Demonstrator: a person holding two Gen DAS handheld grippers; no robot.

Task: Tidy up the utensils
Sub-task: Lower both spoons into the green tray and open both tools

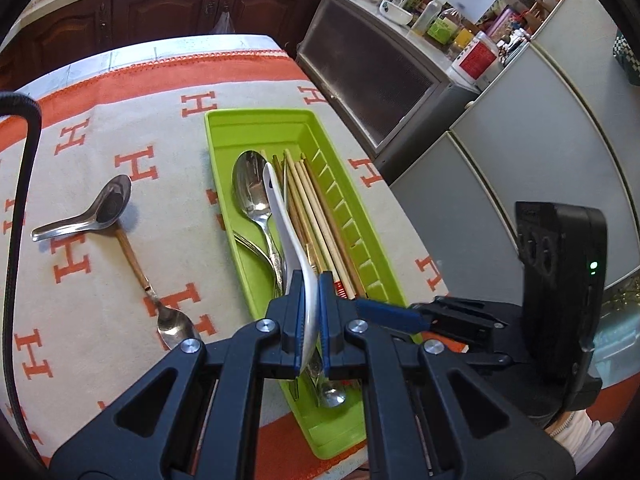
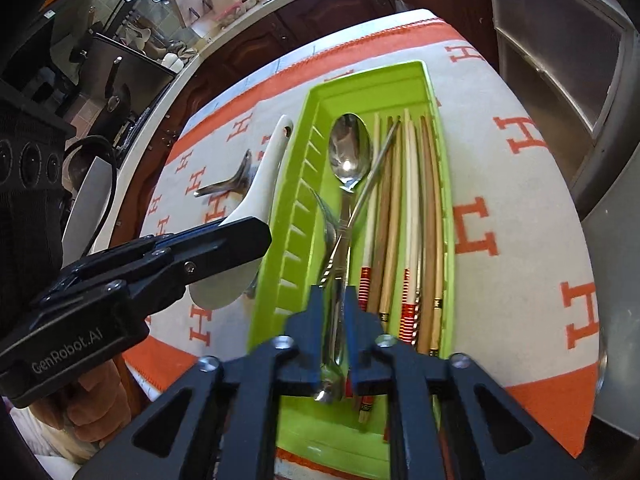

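White ceramic spoon point(image 1: 294, 236) clamped by its bowl end in the left gripper point(image 1: 308, 320), jaws closed on it, handle pointing forward over the green tray point(image 1: 224, 120). Not yet in the tray — carried above it, near the long steel spoon point(image 2: 350, 152) and the bundle of chopsticks point(image 2: 404, 216) already lying inside. Right gripper point(image 2: 334, 344) low over the near end of the tray, jaws parted on either side of a steel handle point(image 2: 338, 320), pads apparently clear of it, so released rather than held. Still out on the worktop's patterned cloth point(image 1: 120, 120): a short steel soup spoon point(image 1: 96, 212) and a wooden-handled spoon point(image 1: 152, 292).

Risks from here, as a judgement: ceramic gripped on a curved, glossy surface — liable to slip or pivot in the jaws and drop onto the metal below, with chipping possible. Both grippers crowded over one narrow tray, so a knock between them could jolt the spoon loose. Released high, could land across the chopsticks instead of alongside the spoons.
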